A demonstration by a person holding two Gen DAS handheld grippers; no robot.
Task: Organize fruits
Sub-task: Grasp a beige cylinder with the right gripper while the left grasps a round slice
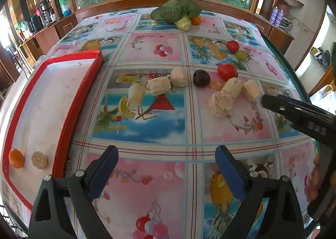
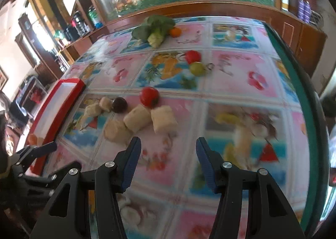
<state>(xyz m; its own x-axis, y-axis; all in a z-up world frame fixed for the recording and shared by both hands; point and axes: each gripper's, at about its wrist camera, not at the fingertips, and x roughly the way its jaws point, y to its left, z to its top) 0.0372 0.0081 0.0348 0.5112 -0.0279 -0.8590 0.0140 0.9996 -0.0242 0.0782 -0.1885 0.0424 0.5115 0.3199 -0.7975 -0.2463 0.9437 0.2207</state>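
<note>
Left claw (image 1: 167, 155) nearest, spread wide and empty above patterned desk (image 1: 147, 134). Right claw (image 2: 168, 146) likewise empty, parted moderately, aimed toward the pale banana pieces (image 2: 138, 123) just ahead.

Red tray (image 1: 69, 100) at left: holds only a small orange (image 1: 16, 158) and one banana slice (image 1: 39, 159) at its near corner. Judged early in the sorting (two items in, most still out).

Mid-desk, loose: pale chunks, dark plum (image 1: 201, 78), near tomato (image 1: 226, 71). Farther: second tomato (image 1: 232, 45) touching a green fruit (image 1: 242, 55). Farthest: leafy greens (image 1: 176, 13) with another orange (image 1: 196, 20) beside.

Left view alone shows the tray's contents clearly; right view only glimpses them, blurred, past the left claw's arm.
</note>
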